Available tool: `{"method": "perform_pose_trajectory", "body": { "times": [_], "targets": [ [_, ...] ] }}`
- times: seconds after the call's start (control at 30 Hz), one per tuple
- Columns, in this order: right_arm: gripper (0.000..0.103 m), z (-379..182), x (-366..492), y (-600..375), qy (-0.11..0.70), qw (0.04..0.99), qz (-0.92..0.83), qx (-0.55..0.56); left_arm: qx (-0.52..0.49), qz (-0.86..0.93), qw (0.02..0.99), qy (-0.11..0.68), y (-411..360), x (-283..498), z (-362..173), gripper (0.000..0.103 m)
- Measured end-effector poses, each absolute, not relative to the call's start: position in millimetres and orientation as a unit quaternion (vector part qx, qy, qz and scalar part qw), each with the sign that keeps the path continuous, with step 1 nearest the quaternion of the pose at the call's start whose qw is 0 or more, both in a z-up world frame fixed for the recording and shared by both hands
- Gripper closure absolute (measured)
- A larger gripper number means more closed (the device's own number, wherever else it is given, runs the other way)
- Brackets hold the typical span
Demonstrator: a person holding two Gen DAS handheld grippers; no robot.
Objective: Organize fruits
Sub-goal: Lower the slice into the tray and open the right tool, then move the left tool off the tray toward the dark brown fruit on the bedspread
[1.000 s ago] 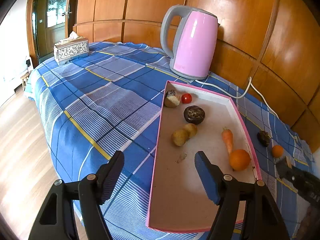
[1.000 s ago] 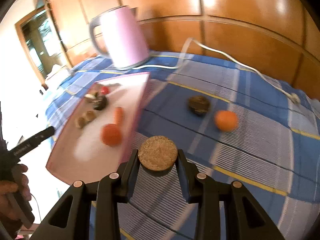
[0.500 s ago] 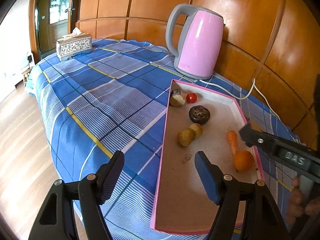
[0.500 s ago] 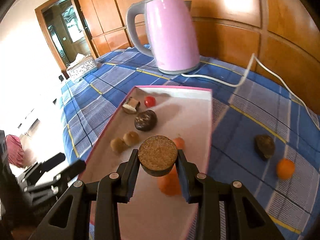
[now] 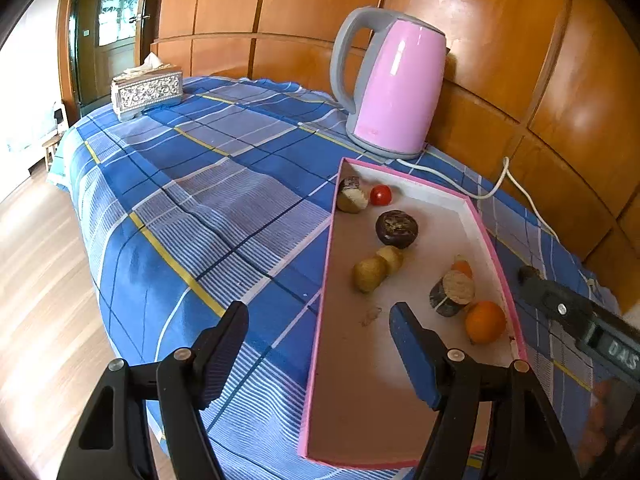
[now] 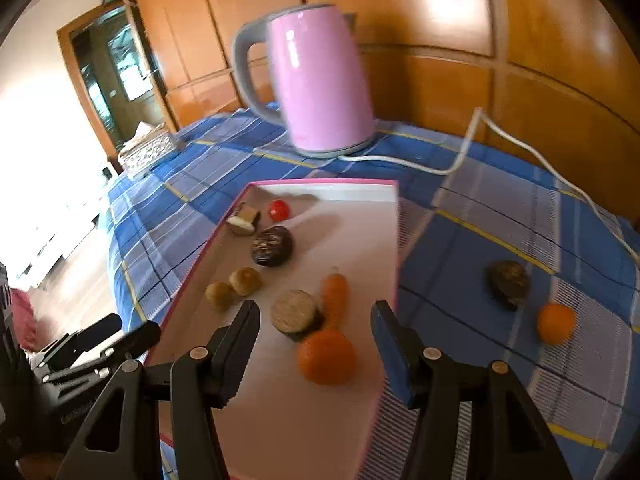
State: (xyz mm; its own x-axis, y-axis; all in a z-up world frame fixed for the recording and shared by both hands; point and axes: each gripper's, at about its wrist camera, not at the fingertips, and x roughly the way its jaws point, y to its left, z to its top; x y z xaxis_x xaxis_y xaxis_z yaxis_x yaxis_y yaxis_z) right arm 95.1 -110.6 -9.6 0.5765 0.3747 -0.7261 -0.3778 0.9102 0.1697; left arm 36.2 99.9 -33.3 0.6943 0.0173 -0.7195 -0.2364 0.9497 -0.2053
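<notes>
The pink-rimmed tray (image 6: 394, 240) holds a dark round fruit (image 6: 272, 246), a cherry tomato (image 6: 279, 209), a carrot (image 6: 335, 294) and an orange (image 6: 326, 356). A cut dark fruit with a tan face (image 6: 294, 312) (image 5: 454, 298) lies in the tray against the carrot. My right gripper (image 6: 314, 312) hovers just above it with its jaws opening, and the pads are off the fruit. My left gripper (image 5: 318, 316) stands open and empty over the tray's near left rim (image 5: 326, 264). Another dark fruit (image 6: 509, 283) and a small orange (image 6: 556, 323) lie on the blue cloth to the right.
A pink kettle (image 5: 394, 88) stands behind the tray, and its white cord (image 6: 472, 136) trails over the cloth to the right. A tissue box (image 5: 146, 90) sits at the far left corner. Two tan fruits (image 5: 376, 268) and a cut piece (image 5: 352, 198) also lie in the tray.
The right gripper carried the cut fruit from over the cloth to above the tray and let go of it; the piece now lies by the carrot. The left gripper has stayed still.
</notes>
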Motion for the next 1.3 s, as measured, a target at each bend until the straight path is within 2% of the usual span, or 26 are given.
{"method": "perform_pose_trajectory", "body": {
  "times": [0.47,0.83,1.3],
  "targets": [
    [0.044,-9,53,-202,0.381,0.921,0.078,0.018,-0.124,0.045,0.917,0.377,84,29,-23,0.030],
    [0.044,-28,32,-289,0.387,0.919,-0.049,0.050,-0.107,0.024,0.918,0.381,68,24,-19,0.030],
    [0.043,-45,3,-353,0.378,0.912,-0.145,0.065,-0.066,-0.025,0.923,0.377,29,21,-8,0.030]
  ]
}}
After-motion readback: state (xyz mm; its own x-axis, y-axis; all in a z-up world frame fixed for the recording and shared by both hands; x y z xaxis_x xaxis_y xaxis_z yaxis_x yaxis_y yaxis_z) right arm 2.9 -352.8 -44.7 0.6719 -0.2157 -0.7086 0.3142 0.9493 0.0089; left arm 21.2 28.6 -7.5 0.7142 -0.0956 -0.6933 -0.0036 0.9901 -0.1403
